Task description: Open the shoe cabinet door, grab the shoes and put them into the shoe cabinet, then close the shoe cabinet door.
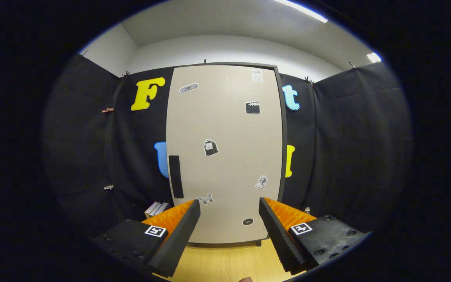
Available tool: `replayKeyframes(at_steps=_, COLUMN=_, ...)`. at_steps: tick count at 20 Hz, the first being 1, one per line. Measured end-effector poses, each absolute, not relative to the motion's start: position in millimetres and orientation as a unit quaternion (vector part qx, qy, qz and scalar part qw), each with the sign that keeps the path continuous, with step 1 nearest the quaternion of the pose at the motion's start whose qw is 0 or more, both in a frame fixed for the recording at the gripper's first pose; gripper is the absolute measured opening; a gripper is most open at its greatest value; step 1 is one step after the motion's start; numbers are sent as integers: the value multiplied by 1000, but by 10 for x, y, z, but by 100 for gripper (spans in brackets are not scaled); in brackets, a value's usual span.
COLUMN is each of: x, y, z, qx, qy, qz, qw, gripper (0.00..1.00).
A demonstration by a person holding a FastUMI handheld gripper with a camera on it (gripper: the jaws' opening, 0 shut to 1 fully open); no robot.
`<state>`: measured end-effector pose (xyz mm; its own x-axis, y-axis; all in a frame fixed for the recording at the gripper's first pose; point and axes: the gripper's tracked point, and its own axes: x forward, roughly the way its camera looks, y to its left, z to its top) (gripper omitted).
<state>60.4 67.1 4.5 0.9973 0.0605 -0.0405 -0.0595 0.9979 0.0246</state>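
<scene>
Now | fingers [229, 231] spread, empty | shoe cabinet door [225, 156] closed, beyond them

The shut cabinet door [225, 152] hides the inside; the shoes [156, 208] sit half-hidden behind a finger.

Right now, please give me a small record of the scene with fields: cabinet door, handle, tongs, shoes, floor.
cabinet door: shut, beige, facing the tongs, several stickers on it
handle: dark vertical bar near the door's left edge, untouched
tongs: open, holding nothing, fingers spread ahead of the door's lower part
shoes: a whitish pair seems to sit left of the cabinet; hard to tell
floor: light wood
</scene>
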Motion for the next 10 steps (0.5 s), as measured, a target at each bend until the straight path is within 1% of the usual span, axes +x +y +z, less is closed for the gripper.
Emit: replayKeyframes(at_steps=10, x=601, y=673, z=63, qx=13, qy=20, qz=30, qw=999, gripper=99)
